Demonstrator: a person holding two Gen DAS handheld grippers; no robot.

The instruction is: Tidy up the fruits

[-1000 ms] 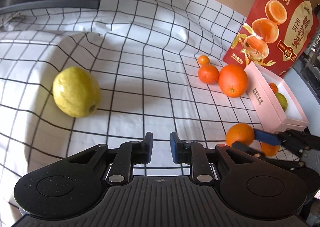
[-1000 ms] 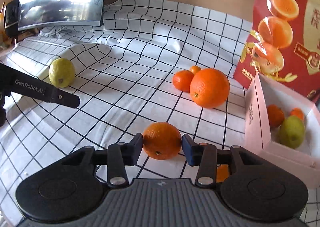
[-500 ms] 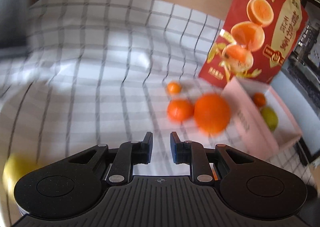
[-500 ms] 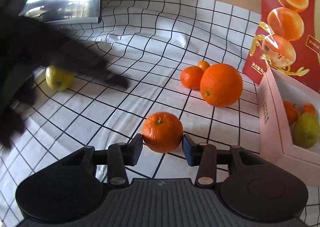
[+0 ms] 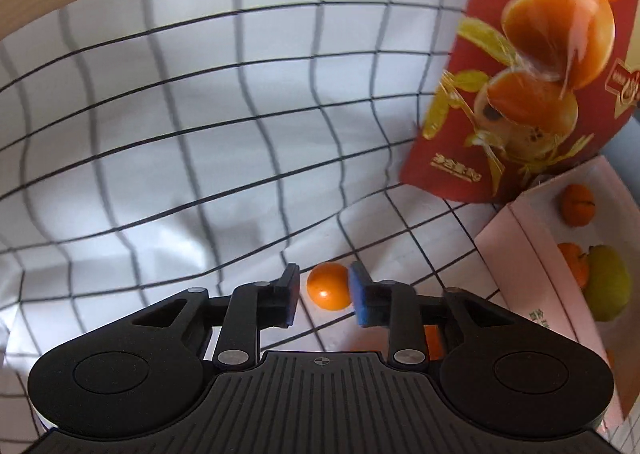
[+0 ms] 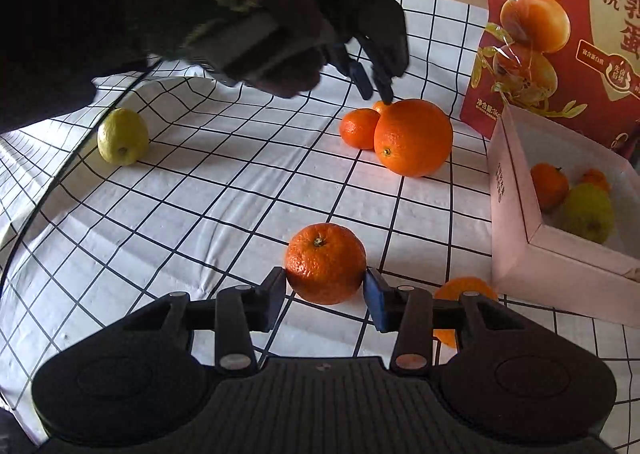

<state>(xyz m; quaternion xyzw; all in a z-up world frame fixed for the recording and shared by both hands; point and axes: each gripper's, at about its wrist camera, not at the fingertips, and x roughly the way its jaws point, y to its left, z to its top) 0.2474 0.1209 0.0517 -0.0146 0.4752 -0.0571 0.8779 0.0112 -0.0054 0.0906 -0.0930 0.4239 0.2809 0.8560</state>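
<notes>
Fruit lies scattered over a checked cloth (image 6: 224,206), with some already in the pink box (image 6: 516,222) at the right. In the box sit a green-yellow fruit (image 6: 588,214) and two small tangerines (image 6: 549,185).

The right gripper (image 6: 325,286) is low and level over the cloth, its two fingers on either side of a mandarin (image 6: 325,269). The pads look to be touching its flanks, clamped on it; whether it is lifted off the cloth I cannot tell. A piece of orange (image 6: 464,290) shows just beyond its right finger, near the box's front wall.

The left gripper (image 6: 374,88) reaches in from the upper left, the gloved hand (image 6: 256,26) behind it, fingers tilted steeply down toward the cluster near the red bag (image 6: 560,38). That cluster is a big orange (image 6: 414,138), a smaller mandarin (image 6: 358,128) touching it, and a tiny kumquat (image 5: 329,286) behind them. From the left wrist view, the kumquat sits between the blue pads, the jaws apart; the right pad seems to be against it, while a narrow gap shows at the left.

A lemon (image 6: 122,136) rests alone, well apart at the left of the cloth.
</notes>
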